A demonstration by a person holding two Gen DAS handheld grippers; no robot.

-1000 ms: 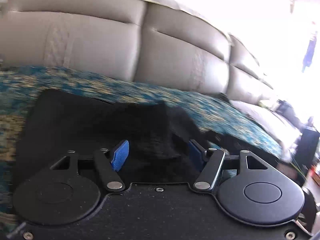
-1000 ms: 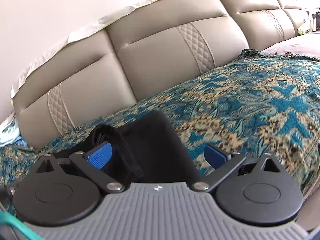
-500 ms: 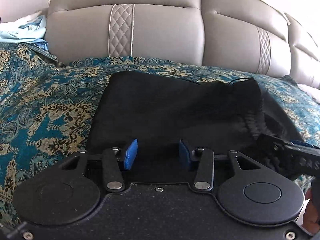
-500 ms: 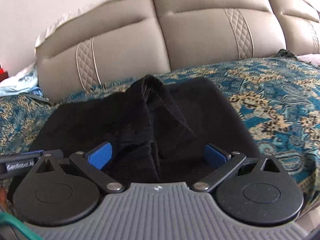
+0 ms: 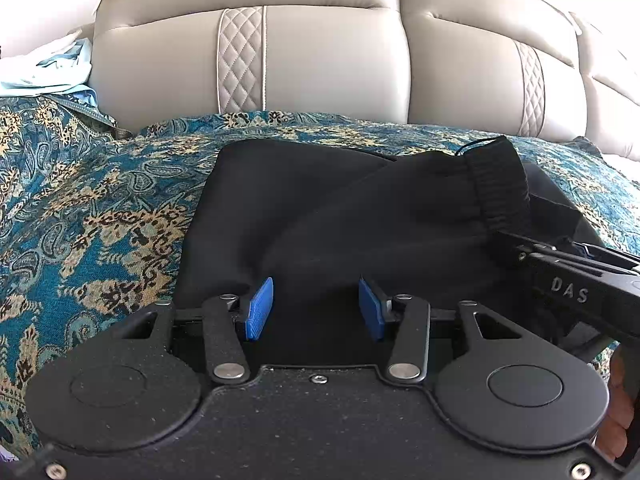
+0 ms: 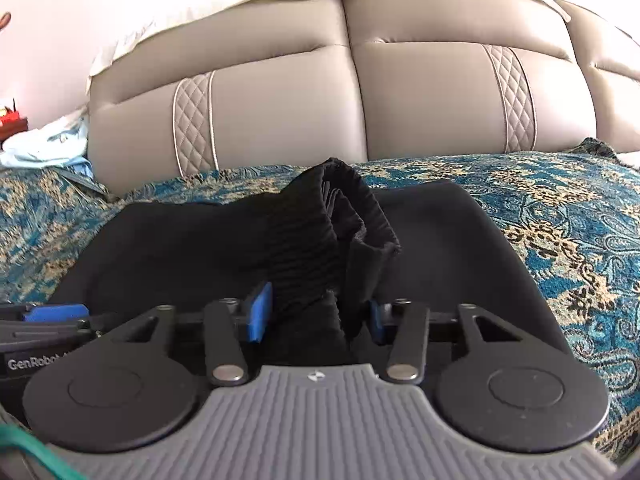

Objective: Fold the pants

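Black pants (image 5: 360,216) lie on the blue and gold blanket (image 5: 88,208), in the middle of both views, with the tan padded headboard (image 5: 328,60) behind them. They already look folded into a short, wide shape, so some of the folding seems done. But the stretchy waistband (image 6: 352,216) is bunched up and stands tall in the middle of the right view, so the pile is not flat or neat yet.

The left gripper (image 5: 316,308) sits low in its view. Its blue pads (image 5: 260,308) are part way apart with black cloth between them, and I cannot tell if they pinch it. The right gripper (image 6: 316,316) is closing, and the bunched cloth under the waistband sits between its pads (image 6: 259,316). They look like they press on it.

I think one more fold is left, then smoothing. A light blue cloth (image 5: 52,72) lies at the upper left.
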